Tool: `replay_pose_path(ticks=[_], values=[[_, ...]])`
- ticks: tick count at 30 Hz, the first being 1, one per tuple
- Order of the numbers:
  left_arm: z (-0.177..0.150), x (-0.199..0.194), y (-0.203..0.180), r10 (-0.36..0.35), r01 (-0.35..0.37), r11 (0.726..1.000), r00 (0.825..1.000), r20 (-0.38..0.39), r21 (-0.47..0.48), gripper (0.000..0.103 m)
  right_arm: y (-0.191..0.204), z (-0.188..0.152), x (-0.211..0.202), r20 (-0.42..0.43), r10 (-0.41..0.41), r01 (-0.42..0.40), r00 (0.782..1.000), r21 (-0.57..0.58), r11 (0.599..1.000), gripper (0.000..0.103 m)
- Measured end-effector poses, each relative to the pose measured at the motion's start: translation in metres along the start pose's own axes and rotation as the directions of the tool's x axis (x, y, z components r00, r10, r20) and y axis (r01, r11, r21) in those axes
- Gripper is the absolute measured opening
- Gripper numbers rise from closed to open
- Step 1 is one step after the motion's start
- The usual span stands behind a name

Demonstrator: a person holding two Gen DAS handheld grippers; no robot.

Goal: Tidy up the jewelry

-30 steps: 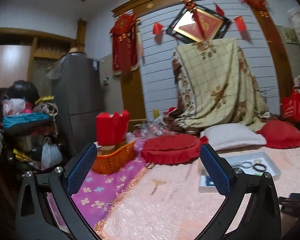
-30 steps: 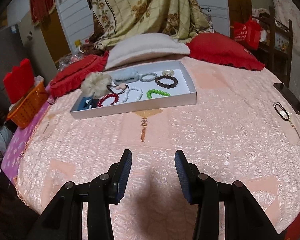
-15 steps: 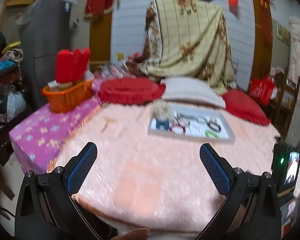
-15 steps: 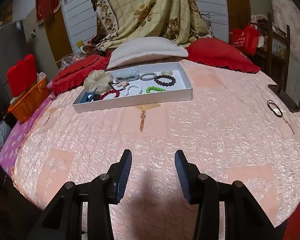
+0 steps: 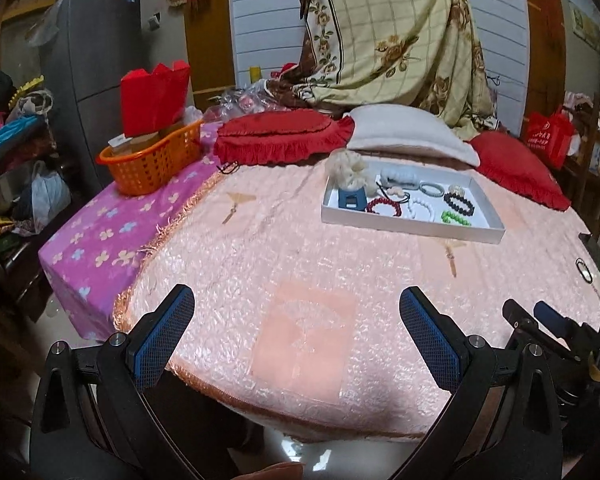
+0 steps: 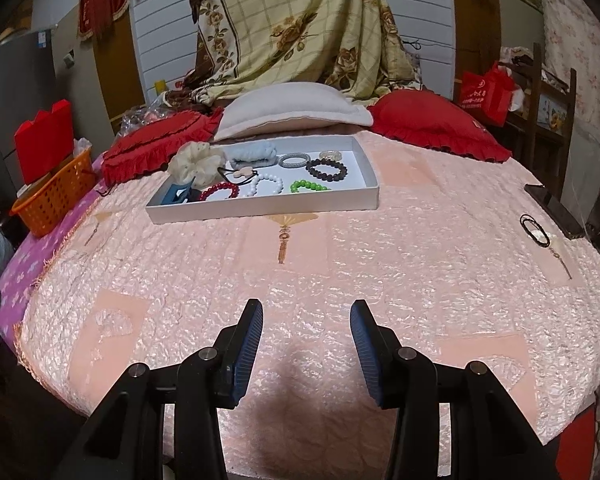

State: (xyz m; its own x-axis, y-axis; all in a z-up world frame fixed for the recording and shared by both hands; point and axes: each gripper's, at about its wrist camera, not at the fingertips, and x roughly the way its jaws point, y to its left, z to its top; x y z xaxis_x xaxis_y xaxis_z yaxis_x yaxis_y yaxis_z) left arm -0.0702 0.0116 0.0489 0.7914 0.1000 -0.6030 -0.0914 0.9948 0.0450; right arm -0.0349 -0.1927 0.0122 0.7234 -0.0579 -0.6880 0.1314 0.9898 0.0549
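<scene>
while both grippers hang over the bedspread (image 6: 340,264), their jaws stand apart — empty — short of the tray (image 6: 374,196).

Left hand-held gripper (image 5: 296,312): tilted downward, jaws spread wide, nothing between the blue pads (image 5: 430,338). Right hand-held gripper (image 6: 306,328): also angled down, jaws parted to a moderate gap, pads (image 6: 249,346) empty and pressing on nothing. Seen from the left wrist, low at the right edge, right hand-held gripper alongside.
</scene>
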Motion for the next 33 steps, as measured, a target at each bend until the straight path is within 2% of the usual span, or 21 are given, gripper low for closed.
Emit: replay_pose_path(ticks=[10, 15, 17, 33], values=[[-0.006, 0.018, -0.001, -0.012, 0.012, 1.000, 0.997, -0.075, 0.009, 0.103, 0.011, -0.002, 0.004, -0.012, -0.034, 0.033, 0.999, -0.064, 0.997, 0.046], [-0.007, 0.023, -0.003, -0.029, 0.030, 0.999, 0.994, -0.101, 0.015, 0.103, 0.013, -0.003, 0.003, -0.008, -0.040, 0.040, 0.999, -0.077, 0.996, 0.057], [-0.009, 0.023, -0.005, -0.036, 0.039, 0.999, 0.993, -0.108, 0.022, 0.103, 0.013, -0.003, 0.003, -0.004, -0.043, 0.043, 0.999, -0.079, 0.996, 0.058], [-0.014, 0.026, -0.016, -0.087, 0.097, 0.994, 0.985, -0.149, 0.058, 0.103, 0.005, 0.002, -0.003, 0.038, -0.095, 0.097, 0.995, -0.057, 0.994, 0.059]])
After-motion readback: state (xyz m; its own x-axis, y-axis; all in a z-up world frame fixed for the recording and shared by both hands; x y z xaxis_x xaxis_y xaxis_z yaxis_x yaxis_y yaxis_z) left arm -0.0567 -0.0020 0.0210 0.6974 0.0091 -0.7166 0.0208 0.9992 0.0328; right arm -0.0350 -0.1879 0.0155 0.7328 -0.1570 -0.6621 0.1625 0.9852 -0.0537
